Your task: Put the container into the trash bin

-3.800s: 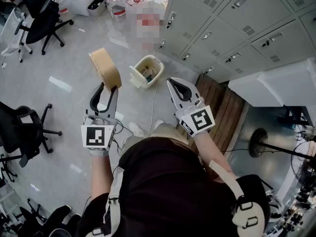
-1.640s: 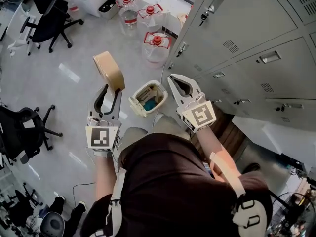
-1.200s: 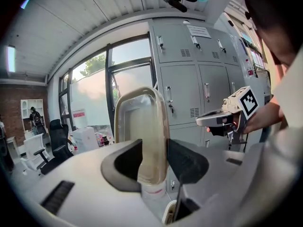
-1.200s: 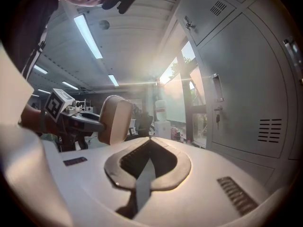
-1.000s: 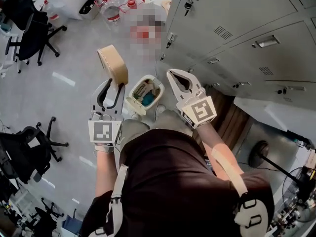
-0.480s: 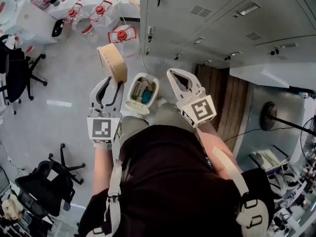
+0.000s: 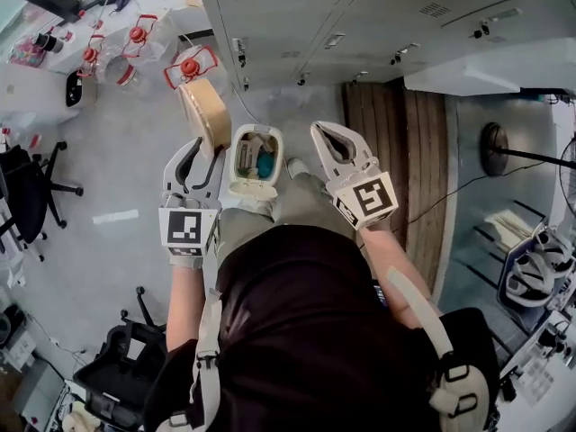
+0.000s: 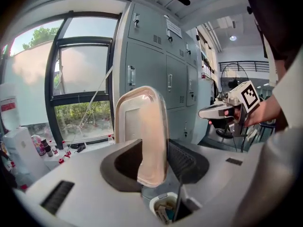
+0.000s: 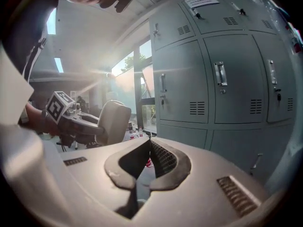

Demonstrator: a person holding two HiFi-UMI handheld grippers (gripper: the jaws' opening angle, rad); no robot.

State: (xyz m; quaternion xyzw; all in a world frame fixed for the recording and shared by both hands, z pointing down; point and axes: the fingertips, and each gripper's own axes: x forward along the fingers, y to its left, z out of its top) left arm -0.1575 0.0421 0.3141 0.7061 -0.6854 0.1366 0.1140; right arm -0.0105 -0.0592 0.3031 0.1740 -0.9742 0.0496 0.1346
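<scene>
A tan, lidded plastic container (image 7: 205, 113) stands on edge in my left gripper (image 7: 208, 148), whose jaws are shut on its lower edge. In the left gripper view the container (image 8: 142, 131) fills the gap between the jaws of the left gripper (image 8: 154, 146), and the white trash bin (image 8: 165, 209) shows just below them. The trash bin (image 7: 253, 184) sits on the floor between my two grippers, open, with rubbish inside. The container hangs just left of the bin's rim. My right gripper (image 7: 318, 130) is to the right of the bin, shut and holding nothing, and the jaws of the right gripper (image 9: 149, 141) meet at the tips.
Grey lockers (image 7: 360, 16) run along the top, close behind the bin. Water jugs with red caps (image 7: 184, 66) stand at the upper left. Office chairs (image 7: 27, 187) are on the left, wooden boards (image 7: 405, 142) and a floor stand (image 7: 495, 142) on the right. A cable (image 7: 450, 201) crosses the floor.
The person has walked up to the bin, which now lies between the grippers instead of ahead. Both grippers have come lower. The container stays in the left gripper.
</scene>
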